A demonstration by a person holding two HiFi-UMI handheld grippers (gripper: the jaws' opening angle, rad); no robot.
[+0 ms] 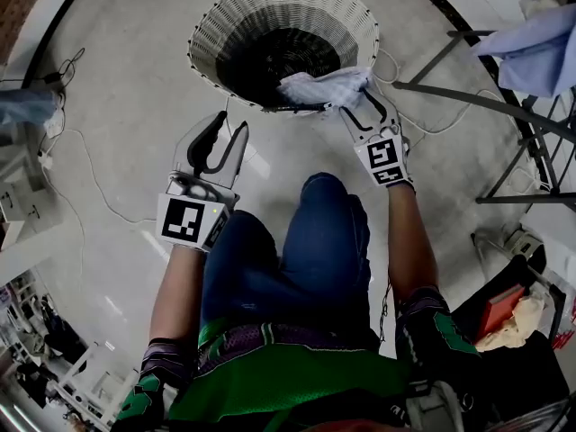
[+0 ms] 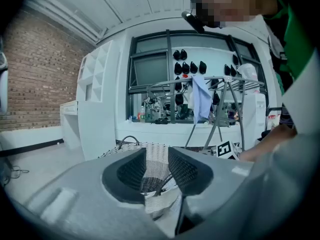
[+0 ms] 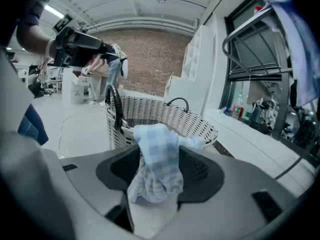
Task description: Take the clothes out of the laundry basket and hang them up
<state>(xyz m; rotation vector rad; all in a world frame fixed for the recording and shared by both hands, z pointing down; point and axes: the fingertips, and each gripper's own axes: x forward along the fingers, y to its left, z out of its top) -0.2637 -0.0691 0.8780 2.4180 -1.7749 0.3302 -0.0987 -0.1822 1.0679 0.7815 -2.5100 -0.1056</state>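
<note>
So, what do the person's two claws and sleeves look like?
The left claw and right claw are light grey plastic with dark ribbed pads. Each carries a white cube with black square markers. Green-and-black patterned sleeves reach the elbows.

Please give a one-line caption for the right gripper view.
Right gripper holds pale blue checked cloth before round white wicker basket.

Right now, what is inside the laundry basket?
Only a light checked cloth shows, lying across the near rim of the basket and gripped by the right gripper. The basket's bottom is dark, so whether more clothes lie there cannot be seen.
</note>
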